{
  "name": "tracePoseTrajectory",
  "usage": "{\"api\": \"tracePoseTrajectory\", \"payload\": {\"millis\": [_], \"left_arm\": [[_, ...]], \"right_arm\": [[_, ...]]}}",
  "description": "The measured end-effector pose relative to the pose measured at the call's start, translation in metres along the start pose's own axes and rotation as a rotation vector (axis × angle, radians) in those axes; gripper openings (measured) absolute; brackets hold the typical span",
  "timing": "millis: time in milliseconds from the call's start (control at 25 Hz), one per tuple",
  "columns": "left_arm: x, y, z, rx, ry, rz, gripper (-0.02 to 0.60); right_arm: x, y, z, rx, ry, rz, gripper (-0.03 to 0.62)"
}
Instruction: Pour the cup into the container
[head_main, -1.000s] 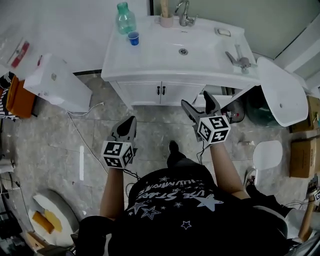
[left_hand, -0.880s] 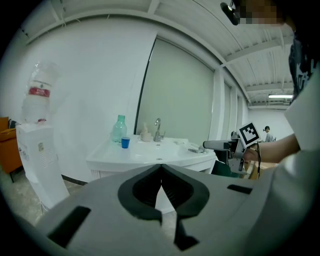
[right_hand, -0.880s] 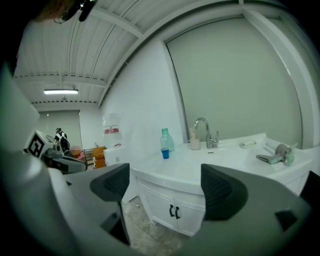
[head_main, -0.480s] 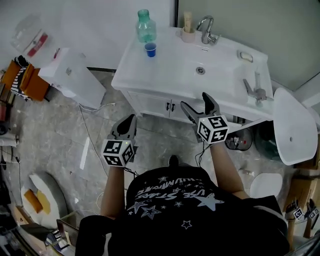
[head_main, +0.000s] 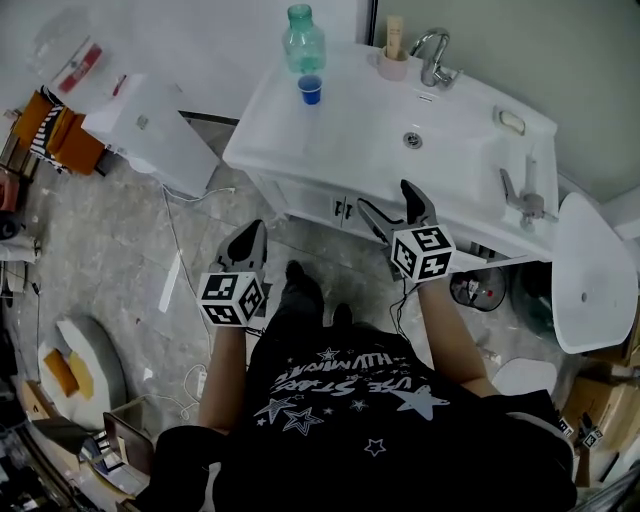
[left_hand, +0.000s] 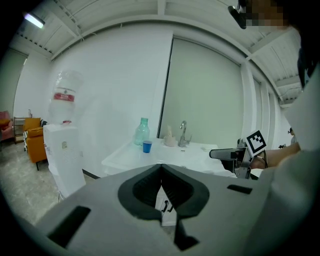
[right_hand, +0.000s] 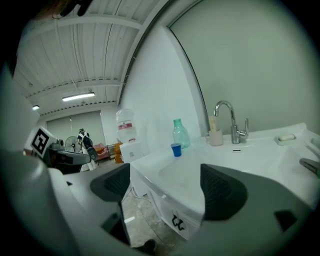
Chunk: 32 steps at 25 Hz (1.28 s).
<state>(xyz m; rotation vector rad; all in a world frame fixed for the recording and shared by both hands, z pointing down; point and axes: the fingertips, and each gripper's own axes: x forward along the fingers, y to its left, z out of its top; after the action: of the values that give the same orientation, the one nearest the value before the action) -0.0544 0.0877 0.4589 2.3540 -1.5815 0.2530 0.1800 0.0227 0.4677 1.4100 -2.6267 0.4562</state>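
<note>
**Cup at the far left corner, well apart from both grippers**

Finds the small blue plastic cup (head_main: 310, 89) upright at the far left corner of the white vanity top (head_main: 340, 140), just in front of the green translucent plastic bottle (head_main: 303, 38) — probably the container. Shows the left gripper (head_main: 250, 232) over the floor, short of the vanity's front edge, jaws pressed together on nothing; cup ahead and slightly to its right. Shows the right gripper (head_main: 388, 197) at the front edge, right of middle, jaws spread and empty; cup ahead and to its left, across the top. Looks a near toss-up for reach — favours the right, whose jaws need no opening.
</note>
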Motion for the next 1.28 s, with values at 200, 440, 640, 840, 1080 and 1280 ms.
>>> {"api": "tracePoseTrajectory", "payload": {"millis": [200, 440, 640, 840, 1080, 1280], "left_arm": [[0.015, 0.008, 0.002, 0.002, 0.009, 0.001, 0.011], [0.047, 0.022, 0.015, 0.006, 0.003, -0.014, 0.011], [0.075, 0.044, 0.03, -0.001, -0.014, -0.013, 0.011], [0.106, 0.078, 0.044, -0.017, -0.024, -0.006, 0.011], [0.15, 0.114, 0.058, -0.008, -0.001, -0.019, 0.011], [0.185, 0.142, 0.076, 0.0, 0.005, -0.039, 0.011]], "right_arm": [[0.01, -0.005, -0.004, 0.009, 0.017, -0.001, 0.425], [0.033, -0.019, 0.007, -0.006, 0.023, -0.01, 0.417], [0.068, -0.029, 0.019, -0.021, 0.035, 0.003, 0.396], [0.115, -0.032, 0.028, -0.038, 0.054, 0.018, 0.394], [0.177, -0.038, 0.04, -0.049, 0.086, 0.031, 0.394], [0.223, -0.043, 0.051, -0.07, 0.093, 0.031, 0.394]]}}
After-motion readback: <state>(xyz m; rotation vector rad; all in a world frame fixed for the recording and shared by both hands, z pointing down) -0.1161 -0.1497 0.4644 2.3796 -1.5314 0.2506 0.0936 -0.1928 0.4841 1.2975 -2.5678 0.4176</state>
